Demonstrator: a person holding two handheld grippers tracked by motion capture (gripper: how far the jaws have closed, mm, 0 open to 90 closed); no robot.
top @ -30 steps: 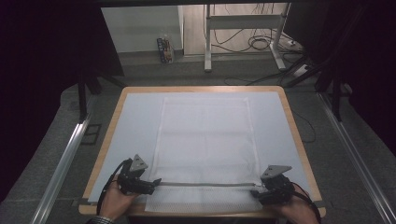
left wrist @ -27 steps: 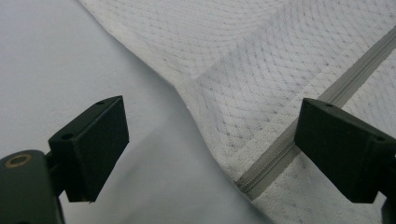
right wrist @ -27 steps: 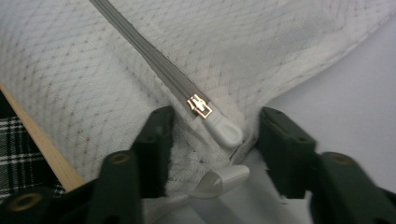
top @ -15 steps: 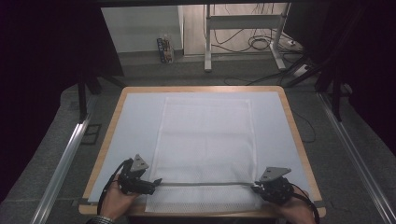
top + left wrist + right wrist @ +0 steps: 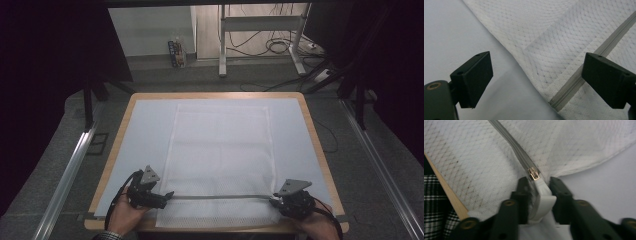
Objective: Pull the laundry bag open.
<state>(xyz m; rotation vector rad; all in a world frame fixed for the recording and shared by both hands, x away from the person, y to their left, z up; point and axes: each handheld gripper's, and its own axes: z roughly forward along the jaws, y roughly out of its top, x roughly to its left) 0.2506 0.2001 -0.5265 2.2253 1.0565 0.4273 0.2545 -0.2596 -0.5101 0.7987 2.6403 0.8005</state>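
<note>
While the right hand-held gripper (image 5: pixel 537 192) pinches the mesh bag's (image 5: pixel 222 150) zipper end (image 5: pixel 534 173), the open left hand-held gripper (image 5: pixel 541 80) should clamp squarely over the zipper tape at lower right.

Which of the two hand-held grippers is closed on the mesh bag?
The right hand-held gripper: its jaws pinch the mesh bag at the zipper's slider end. The left hand-held gripper stands open beside the zipper's other end.
</note>
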